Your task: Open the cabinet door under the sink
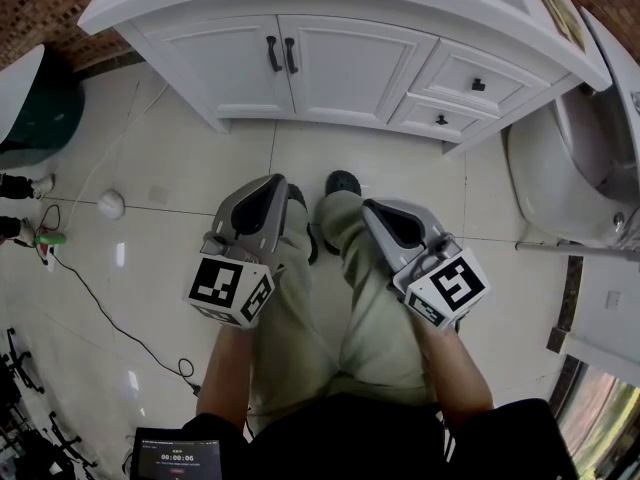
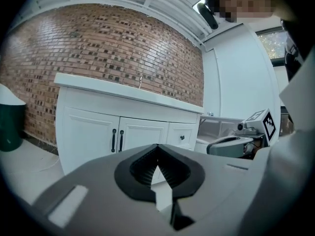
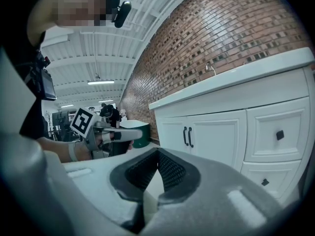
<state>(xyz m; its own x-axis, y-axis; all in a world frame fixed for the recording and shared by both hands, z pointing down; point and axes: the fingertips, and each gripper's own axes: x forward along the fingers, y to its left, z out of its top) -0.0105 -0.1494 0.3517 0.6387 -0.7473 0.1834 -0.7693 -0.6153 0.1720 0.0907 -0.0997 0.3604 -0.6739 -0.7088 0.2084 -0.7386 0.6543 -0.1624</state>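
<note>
The white vanity cabinet (image 1: 300,78) under the sink stands against the brick wall, both doors closed. Two black vertical handles (image 1: 281,55) sit side by side where the doors meet, and show again as handles (image 2: 117,140) and handles (image 3: 187,136) in the gripper views. My left gripper (image 1: 275,184) and right gripper (image 1: 373,209) are held side by side over the person's legs, well short of the cabinet and pointing toward it. The left gripper's (image 2: 157,152) jaws meet at the tip with nothing between them. The right gripper's (image 3: 157,154) jaws are closed too, and empty.
Two drawers with black knobs (image 1: 477,85) fill the cabinet's right part. A white toilet (image 1: 560,168) stands at the right and a dark green bin (image 1: 35,113) at the left. Cables (image 1: 90,288) and a small white round object (image 1: 111,205) lie on the tiled floor at left.
</note>
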